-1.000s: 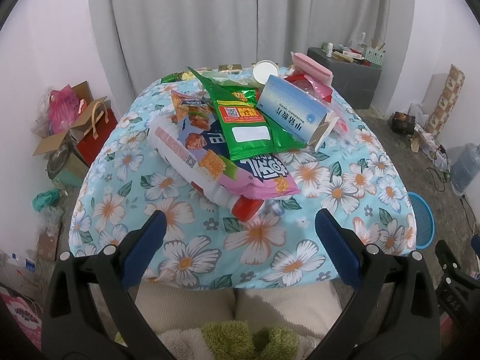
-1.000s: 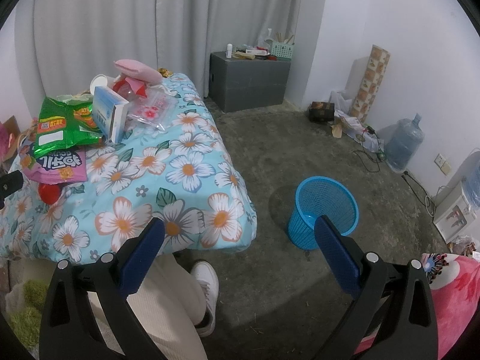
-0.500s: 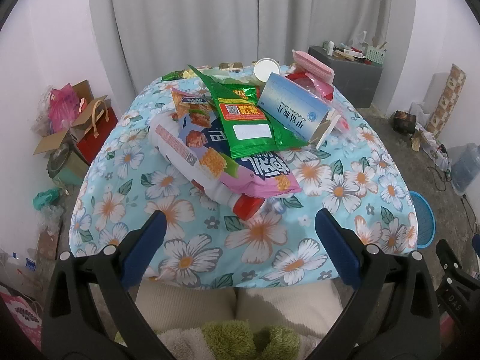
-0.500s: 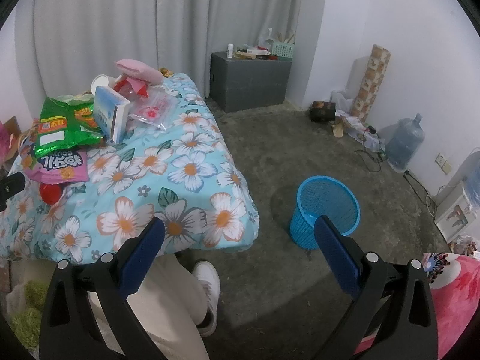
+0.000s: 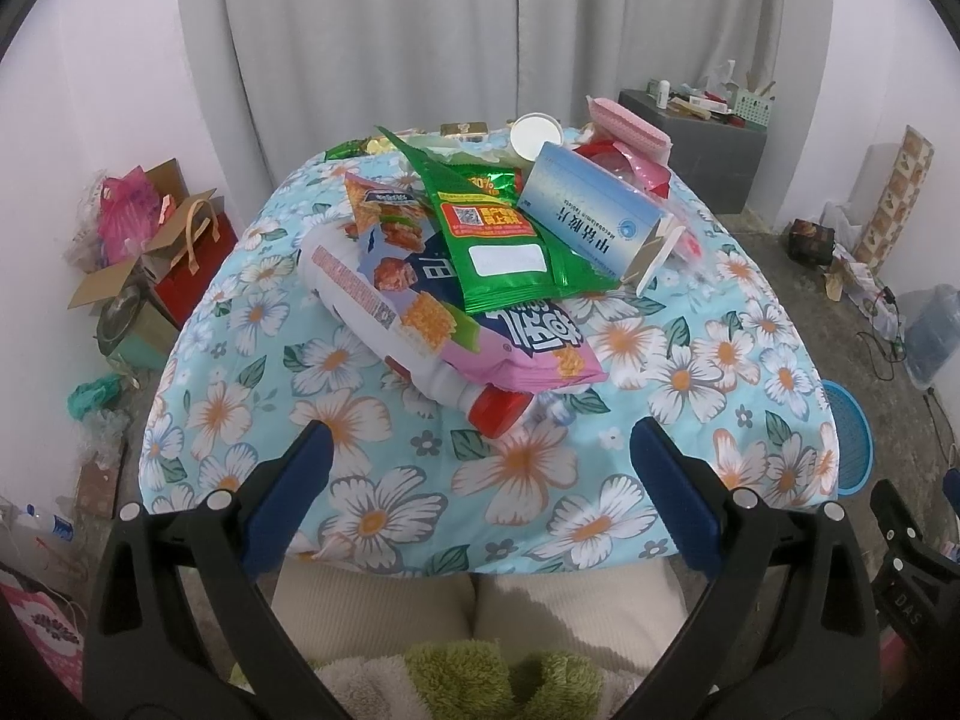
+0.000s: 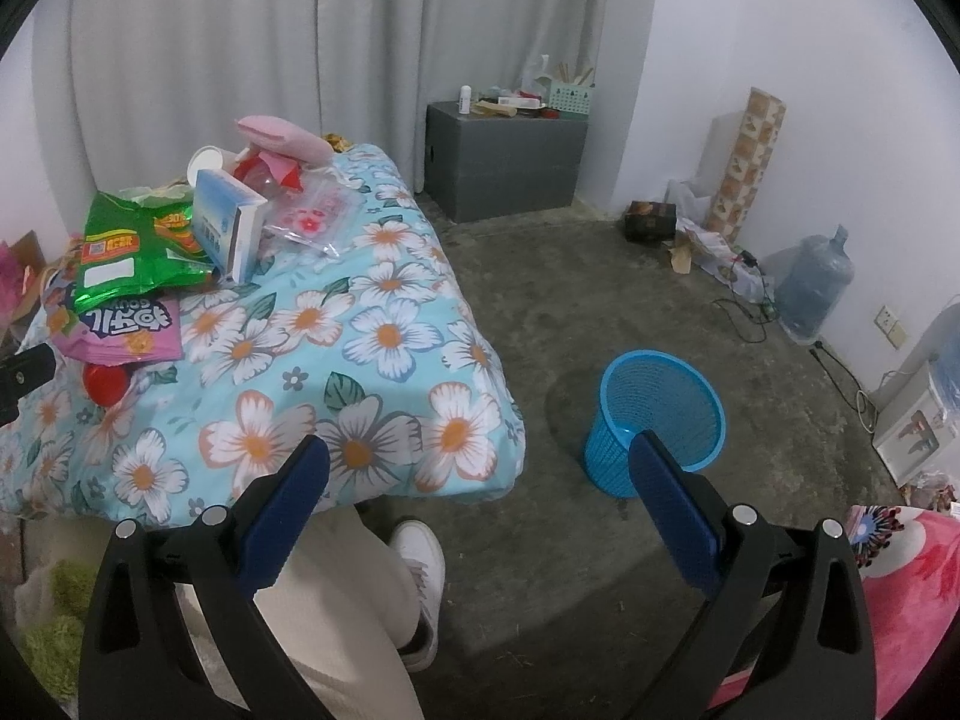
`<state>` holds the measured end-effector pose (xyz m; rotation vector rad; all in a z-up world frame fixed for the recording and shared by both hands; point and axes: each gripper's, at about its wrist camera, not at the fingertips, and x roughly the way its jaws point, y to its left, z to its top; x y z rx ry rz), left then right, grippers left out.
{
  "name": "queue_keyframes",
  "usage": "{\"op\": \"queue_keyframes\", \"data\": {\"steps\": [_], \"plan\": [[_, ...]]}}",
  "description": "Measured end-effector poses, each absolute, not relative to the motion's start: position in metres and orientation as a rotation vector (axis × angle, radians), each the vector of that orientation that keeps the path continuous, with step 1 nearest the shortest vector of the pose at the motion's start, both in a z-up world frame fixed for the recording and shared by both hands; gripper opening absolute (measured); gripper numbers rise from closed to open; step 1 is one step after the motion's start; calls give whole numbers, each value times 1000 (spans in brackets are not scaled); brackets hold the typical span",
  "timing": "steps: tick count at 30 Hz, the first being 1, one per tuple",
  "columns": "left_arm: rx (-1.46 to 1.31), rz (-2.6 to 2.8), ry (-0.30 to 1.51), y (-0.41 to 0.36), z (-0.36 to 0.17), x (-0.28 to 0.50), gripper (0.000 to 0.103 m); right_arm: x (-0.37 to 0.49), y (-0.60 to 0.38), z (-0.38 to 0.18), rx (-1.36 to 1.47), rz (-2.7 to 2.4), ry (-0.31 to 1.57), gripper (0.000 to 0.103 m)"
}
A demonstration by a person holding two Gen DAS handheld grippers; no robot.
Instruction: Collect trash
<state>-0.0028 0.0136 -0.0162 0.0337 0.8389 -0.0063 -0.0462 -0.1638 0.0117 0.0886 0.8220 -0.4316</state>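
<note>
Left wrist: our left hand-held gripper [image 5: 480, 468] hangs spread apart, empty, above trash [image 5: 474, 264] piled on the surface [image 5: 690, 384]. Right wrist: our right hand-held gripper [image 6: 480, 480] is likewise apart; the bin [image 6: 660, 420] on the floor looks empty.

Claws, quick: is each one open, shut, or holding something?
Left claw: open, holding nothing.
Right claw: open, holding nothing.

Black claw [image 5: 480, 450] frames, blue pads [image 5: 288, 492], silver screws; cream trousers [image 6: 336, 612], white shoe [image 6: 423, 564].
</note>
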Motion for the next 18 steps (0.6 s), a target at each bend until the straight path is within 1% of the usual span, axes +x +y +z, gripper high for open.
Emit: {"op": "queue_keyframes", "data": {"steps": [18], "plan": [[34,-9,842,15,-17,-3,96,-45,-163,12,89,-426,819,97]]}}
